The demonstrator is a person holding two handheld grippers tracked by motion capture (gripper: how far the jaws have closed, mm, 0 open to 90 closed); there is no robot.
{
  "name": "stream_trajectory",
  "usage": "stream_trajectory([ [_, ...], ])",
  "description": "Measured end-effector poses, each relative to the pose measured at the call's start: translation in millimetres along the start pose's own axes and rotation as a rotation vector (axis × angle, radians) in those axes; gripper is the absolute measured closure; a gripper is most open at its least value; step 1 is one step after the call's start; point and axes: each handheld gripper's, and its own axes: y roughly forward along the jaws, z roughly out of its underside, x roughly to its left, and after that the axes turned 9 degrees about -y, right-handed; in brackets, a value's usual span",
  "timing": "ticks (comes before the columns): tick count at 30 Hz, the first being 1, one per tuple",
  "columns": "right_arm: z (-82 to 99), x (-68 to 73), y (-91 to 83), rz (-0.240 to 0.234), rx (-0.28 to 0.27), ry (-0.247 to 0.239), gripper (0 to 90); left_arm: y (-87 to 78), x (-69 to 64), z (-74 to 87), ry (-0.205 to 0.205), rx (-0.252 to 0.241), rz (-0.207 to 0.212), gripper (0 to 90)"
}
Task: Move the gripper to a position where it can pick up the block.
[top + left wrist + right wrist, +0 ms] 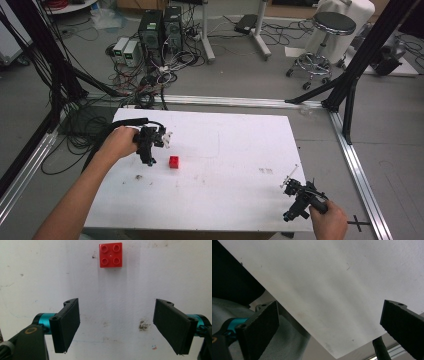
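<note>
Red plastic, square and shiny, with four round studs facing up: a small brick [110, 255] is seen lying flat on the white tabletop [32, 270], just ahead of the left claw [116, 326] and apart from it. No long axis can be told. Its jaws are spread wide and hold nothing. From above, the brick [173, 161] is shown just beside that claw [148, 161]. The right claw [329, 332], likewise spread wide and empty, is held over the scuffed tabletop's near corner, well apart from the brick.
</note>
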Motion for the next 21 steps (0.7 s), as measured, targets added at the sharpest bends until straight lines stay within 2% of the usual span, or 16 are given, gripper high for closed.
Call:
stream_trajectory([
  [13,-3.2,0.8,1.0,-0.002,0.008,-0.01,1.5,22.9,6.5,-22.8,0.015,0.042,0.034,21.9],
  [21,-3.7,0.2,1.3,-0.006,0.007,-0.013,1.5,36.3,8.5,-31.1,0.016,0.063,0.054,21.9],
])
